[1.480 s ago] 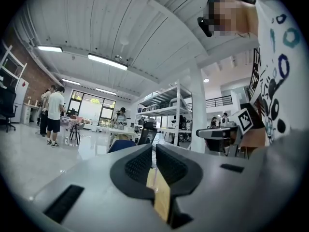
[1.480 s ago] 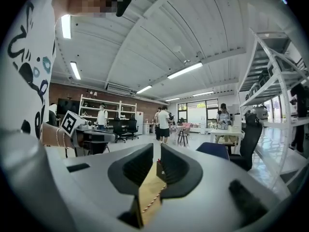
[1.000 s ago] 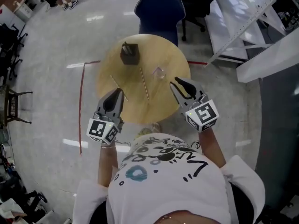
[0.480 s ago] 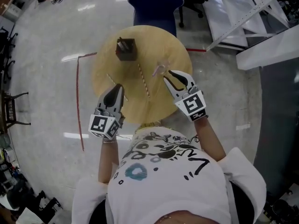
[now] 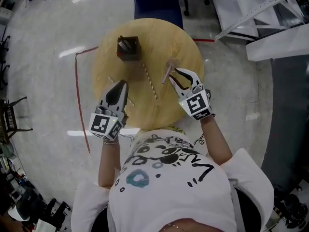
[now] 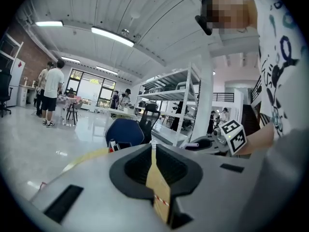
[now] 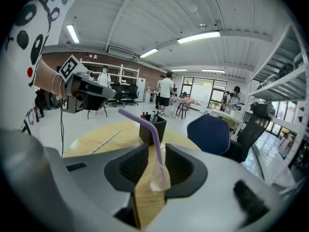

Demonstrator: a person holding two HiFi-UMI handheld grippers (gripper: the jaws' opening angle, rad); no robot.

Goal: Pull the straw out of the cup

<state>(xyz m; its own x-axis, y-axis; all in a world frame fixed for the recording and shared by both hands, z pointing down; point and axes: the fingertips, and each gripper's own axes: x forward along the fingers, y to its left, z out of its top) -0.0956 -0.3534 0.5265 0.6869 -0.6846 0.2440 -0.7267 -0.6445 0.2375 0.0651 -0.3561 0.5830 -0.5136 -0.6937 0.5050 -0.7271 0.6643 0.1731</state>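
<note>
Round wooden table point(image 5: 189, 45) is seen from above. Both forearms are held forward over its near edge, elbows bent. Left gripper point(image 5: 122, 84) is held low at the near left, jaws pressed together on nothing. Right gripper point(image 5: 183, 73) is angled inward, jaws spread; contact with anything cannot be judged. Dark pen holder point(image 5: 129, 49) is set at the far left. Clear cup point(image 5: 172, 62) is framed in the right jaw gap, purple straw point(image 5: 166, 74) still seated in it, leaning.
</note>
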